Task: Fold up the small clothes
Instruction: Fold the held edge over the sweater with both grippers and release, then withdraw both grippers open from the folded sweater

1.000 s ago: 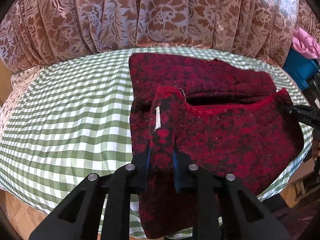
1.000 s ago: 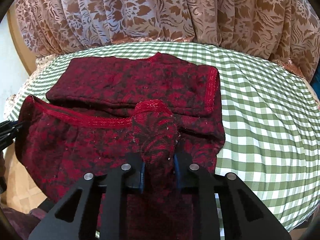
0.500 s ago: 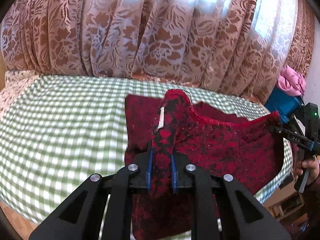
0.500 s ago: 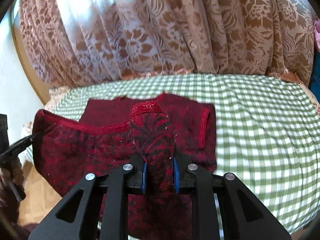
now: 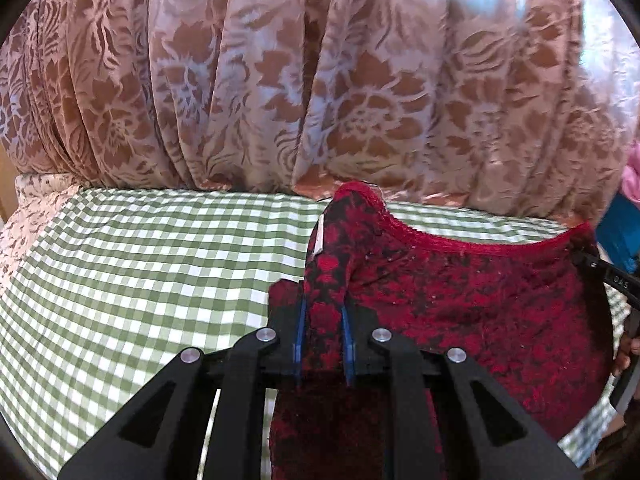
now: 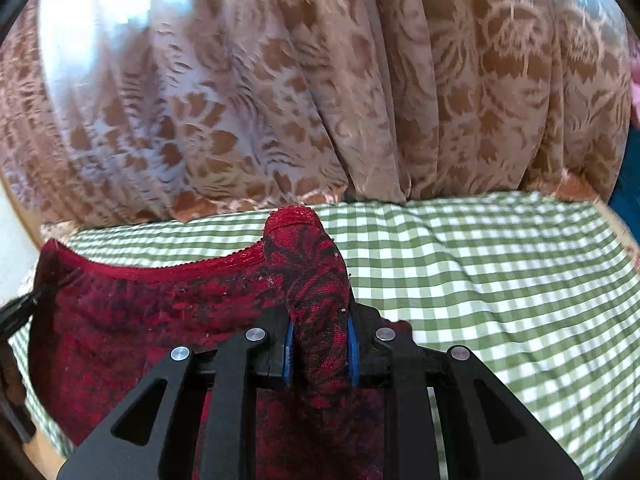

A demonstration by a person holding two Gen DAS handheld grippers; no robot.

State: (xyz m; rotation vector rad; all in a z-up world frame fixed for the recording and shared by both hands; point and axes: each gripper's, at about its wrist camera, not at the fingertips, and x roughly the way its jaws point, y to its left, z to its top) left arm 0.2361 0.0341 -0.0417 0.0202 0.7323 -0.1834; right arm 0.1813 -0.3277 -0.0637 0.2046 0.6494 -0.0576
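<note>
The left gripper [image 5: 323, 332] pinches one corner of the red garment [image 5: 480, 308], the right gripper [image 6: 320, 344] the other, stretching it above the green checked tablecloth [image 6: 500, 280] before the curtain [image 5: 320, 80].

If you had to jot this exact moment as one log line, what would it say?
step: folding | left gripper: shut on red garment | right gripper: shut on red garment | garment: lifted, stretched between grippers over checked tablecloth

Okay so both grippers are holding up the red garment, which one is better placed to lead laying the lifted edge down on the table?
Neither clearly: left gripper and right gripper each clamp one corner of the red garment, its trimmed edge stretched between them above the checked tablecloth. Probably lower both together.
</note>
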